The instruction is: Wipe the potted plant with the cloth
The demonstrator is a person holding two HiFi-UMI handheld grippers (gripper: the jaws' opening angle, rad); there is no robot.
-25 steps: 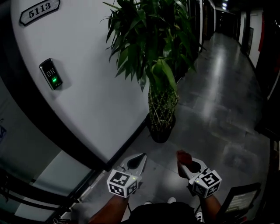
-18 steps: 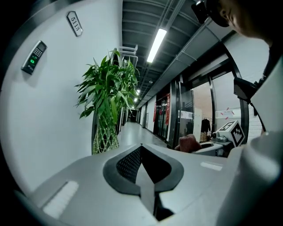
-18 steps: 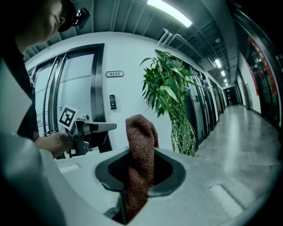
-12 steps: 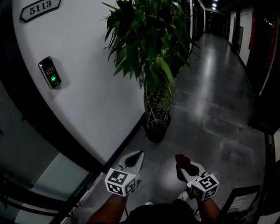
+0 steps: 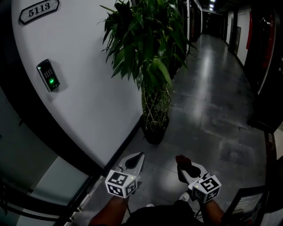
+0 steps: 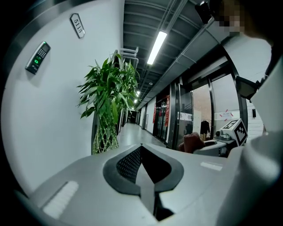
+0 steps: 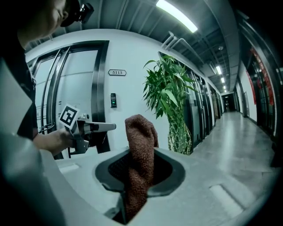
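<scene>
Plant (image 5: 146, 48) shifted left, cloth (image 7: 140, 154) clamped; sign (image 5: 39, 10) 5113

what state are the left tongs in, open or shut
Shut. In the left gripper view the left tongs have their jaws meeting along a single seam, with nothing between them.

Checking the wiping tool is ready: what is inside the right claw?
A brown cloth is pinched inside the right claw, its top standing up above it. The cloth's lower end is covered by the jaws.
</scene>
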